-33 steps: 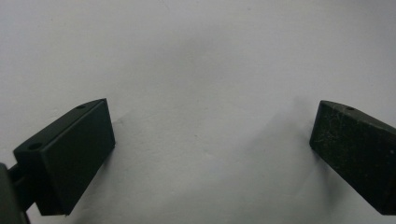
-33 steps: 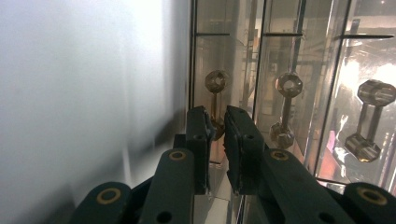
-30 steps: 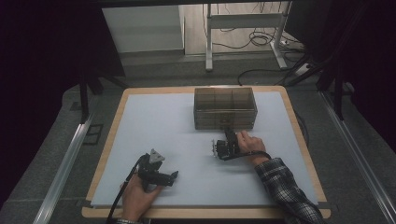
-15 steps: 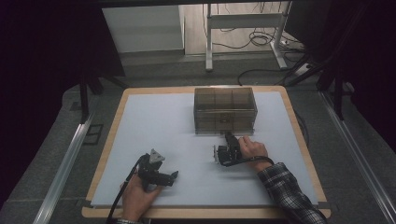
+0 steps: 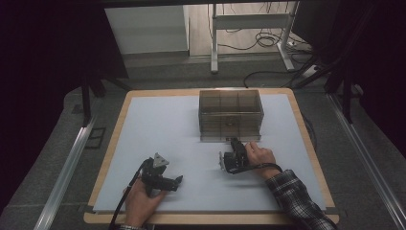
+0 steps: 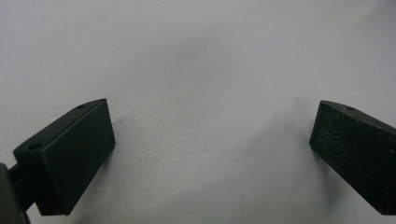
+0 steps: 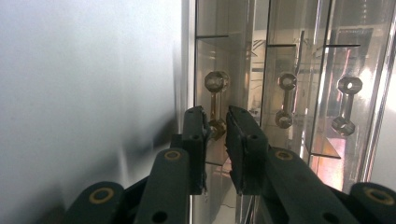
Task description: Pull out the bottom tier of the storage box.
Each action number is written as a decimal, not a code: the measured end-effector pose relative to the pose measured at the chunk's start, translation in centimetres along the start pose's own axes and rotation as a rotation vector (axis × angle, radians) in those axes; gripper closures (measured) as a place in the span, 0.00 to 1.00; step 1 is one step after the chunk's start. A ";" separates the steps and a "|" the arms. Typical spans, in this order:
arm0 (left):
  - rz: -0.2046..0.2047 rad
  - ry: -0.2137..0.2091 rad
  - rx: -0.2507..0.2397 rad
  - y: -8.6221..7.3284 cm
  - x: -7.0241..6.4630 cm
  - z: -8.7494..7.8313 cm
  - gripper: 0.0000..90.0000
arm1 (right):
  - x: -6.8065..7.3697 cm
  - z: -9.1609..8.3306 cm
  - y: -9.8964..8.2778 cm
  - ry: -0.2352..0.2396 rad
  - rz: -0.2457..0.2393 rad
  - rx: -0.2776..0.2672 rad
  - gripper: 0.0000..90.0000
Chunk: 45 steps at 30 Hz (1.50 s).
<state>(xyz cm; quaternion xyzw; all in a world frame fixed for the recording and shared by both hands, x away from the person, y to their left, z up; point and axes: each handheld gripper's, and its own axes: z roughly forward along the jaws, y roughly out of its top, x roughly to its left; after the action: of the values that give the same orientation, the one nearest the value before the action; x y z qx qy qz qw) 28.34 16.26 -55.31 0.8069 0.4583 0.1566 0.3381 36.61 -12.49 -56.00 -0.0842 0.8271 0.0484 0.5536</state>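
On the pale tabletop (image 5: 167, 129), toward its far middle, stands a clear smoky plastic drawer box (image 5: 231, 114), several drawers stacked one above another. The right tool (image 5: 234, 142) lies just in front of the box's lowest drawer, held on its side by the person's right hand (image 5: 257, 155), whose plaid sleeve (image 5: 297, 201) comes in from the lower right corner.

In the right gripper view the box appears turned on its side, so three drawer fronts run across the frame, each with a small dumbbell-shaped handle. The right tool (image 7: 215, 123) has its jaws nearly closed, a narrow gap left between them, and they sit on either side of one end of the nearest handle (image 7: 215, 103). Whether the pads actually press on the handle I cannot tell; they are at least just beside it. The other two handles (image 7: 286, 100) (image 7: 346, 105) are untouched.

The left tool (image 5: 179, 180) rests low on the tabletop near the front edge, well apart from the box, held in the left hand (image 5: 141, 203) with its cable (image 5: 120, 208) trailing toward the person. In the left gripper view its jaws stand wide apart over bare white surface, with nothing between them.
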 end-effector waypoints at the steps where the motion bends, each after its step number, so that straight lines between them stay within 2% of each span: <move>1: 0.000 0.000 0.000 0.0 0.0 0.0 0.00 | -0.1 -0.1 0.0 -0.002 0.005 -0.004 0.84; 3: 0.000 0.000 0.000 0.0 0.0 0.0 0.00 | -0.4 -0.2 -0.2 0.026 0.026 -0.021 0.83; 4: 0.000 0.000 0.000 0.0 0.0 0.0 0.00 | -0.5 -0.3 -0.2 0.024 0.029 -0.022 0.82; 5: 0.000 0.000 0.000 0.0 0.0 0.0 0.00 | -0.7 -0.3 -0.3 0.069 0.034 -0.035 0.82; 6: 0.000 0.000 0.000 0.0 0.0 0.0 0.00 | -0.8 -0.5 -0.3 0.029 0.034 -0.021 0.81; 7: 0.000 0.000 0.000 0.0 0.0 0.0 0.00 | -0.8 -0.5 -0.3 0.029 0.034 -0.021 0.81; 13: 0.000 0.000 0.000 0.0 0.0 0.0 0.00 | -1.5 -0.8 -0.7 0.071 0.092 -0.054 0.79; 21: 0.000 0.000 0.000 0.0 0.0 0.0 0.00 | -2.5 -1.0 -0.9 0.124 0.139 -0.069 0.76; 30: 0.001 0.000 0.000 0.0 0.0 0.0 0.00 | -3.8 -1.0 -1.6 0.238 0.235 -0.123 0.73; 31: 0.001 0.000 0.000 0.0 0.0 0.0 0.00 | -3.8 -1.0 -1.6 0.238 0.235 -0.123 0.73; 32: 0.001 0.000 0.000 0.0 0.0 0.0 0.00 | -4.1 -1.1 -1.8 0.256 0.257 -0.128 0.73; 34: 0.001 0.000 0.000 0.0 0.0 0.0 0.00 | -4.4 -1.0 -2.0 0.279 0.262 -0.140 0.72; 39: 0.001 -0.001 0.000 0.0 0.0 0.0 0.00 | -5.3 -0.9 -2.6 0.356 0.321 -0.171 0.71; 41: 0.001 0.000 0.000 0.0 0.0 0.0 0.00 | -5.5 -0.8 -2.7 0.365 0.331 -0.173 0.71; 42: 0.001 0.000 0.000 0.0 0.0 0.0 0.00 | -5.9 -0.7 -2.9 0.405 0.348 -0.187 0.70; 45: 0.004 0.001 0.000 0.0 0.0 0.0 0.00 | -6.3 -0.6 -3.2 0.439 0.364 -0.197 0.70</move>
<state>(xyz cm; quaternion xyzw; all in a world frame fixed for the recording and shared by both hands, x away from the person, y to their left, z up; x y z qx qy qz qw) 28.36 16.28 -55.30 0.8077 0.4570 0.1574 0.3376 39.04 -15.15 -49.93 0.0036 0.9198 0.2075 0.3329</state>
